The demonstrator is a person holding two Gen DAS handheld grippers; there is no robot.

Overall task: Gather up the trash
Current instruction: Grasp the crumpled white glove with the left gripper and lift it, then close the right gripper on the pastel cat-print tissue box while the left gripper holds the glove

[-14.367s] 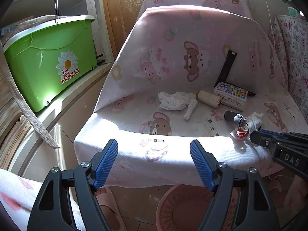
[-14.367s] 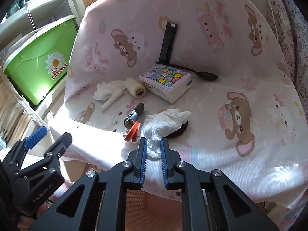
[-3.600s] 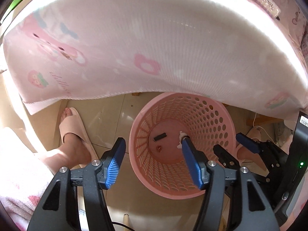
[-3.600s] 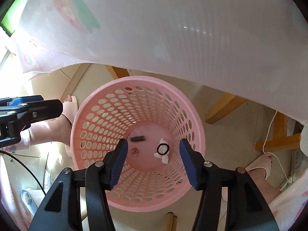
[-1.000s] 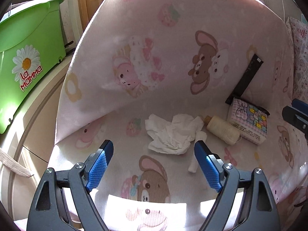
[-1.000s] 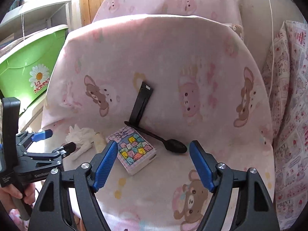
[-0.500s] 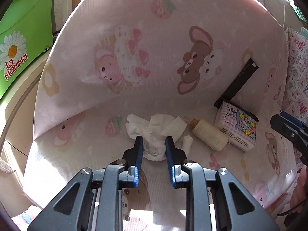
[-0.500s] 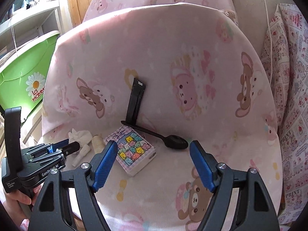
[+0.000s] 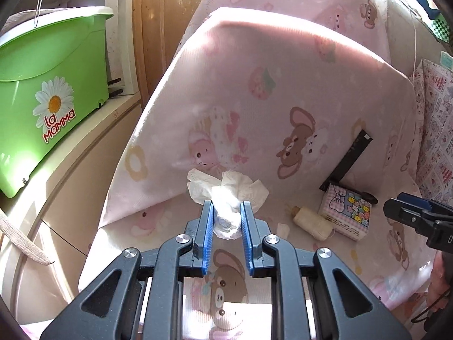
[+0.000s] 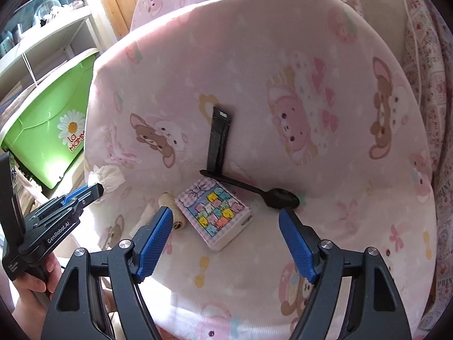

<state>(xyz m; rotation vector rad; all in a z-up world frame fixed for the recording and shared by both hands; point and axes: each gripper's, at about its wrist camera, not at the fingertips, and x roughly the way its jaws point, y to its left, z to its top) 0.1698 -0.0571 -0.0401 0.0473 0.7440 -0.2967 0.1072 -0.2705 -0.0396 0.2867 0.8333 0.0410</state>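
Note:
A crumpled white tissue (image 9: 230,188) hangs a little above the pink cartoon-print chair seat (image 9: 158,226), pinched between the blue pads of my left gripper (image 9: 226,208), which is shut on it. The right wrist view shows the same tissue (image 10: 109,177) at the left gripper's tip (image 10: 90,191), left of the seat's middle. A small white paper roll (image 9: 283,230) lies on the seat just right of the held tissue. My right gripper (image 10: 226,215) stands open over the seat's front, with nothing between its fingers.
On the seat lie a cream thread spool (image 9: 312,222), a patterned tissue pack (image 10: 215,212), a black spoon (image 10: 254,188) and a black strip (image 10: 219,138) leaning on the chair back. A green tub (image 9: 42,85) stands on a ledge to the left.
My left gripper closed on the tissue and lifted it off the seat. The right gripper stayed open and nearly in place, turning slightly.

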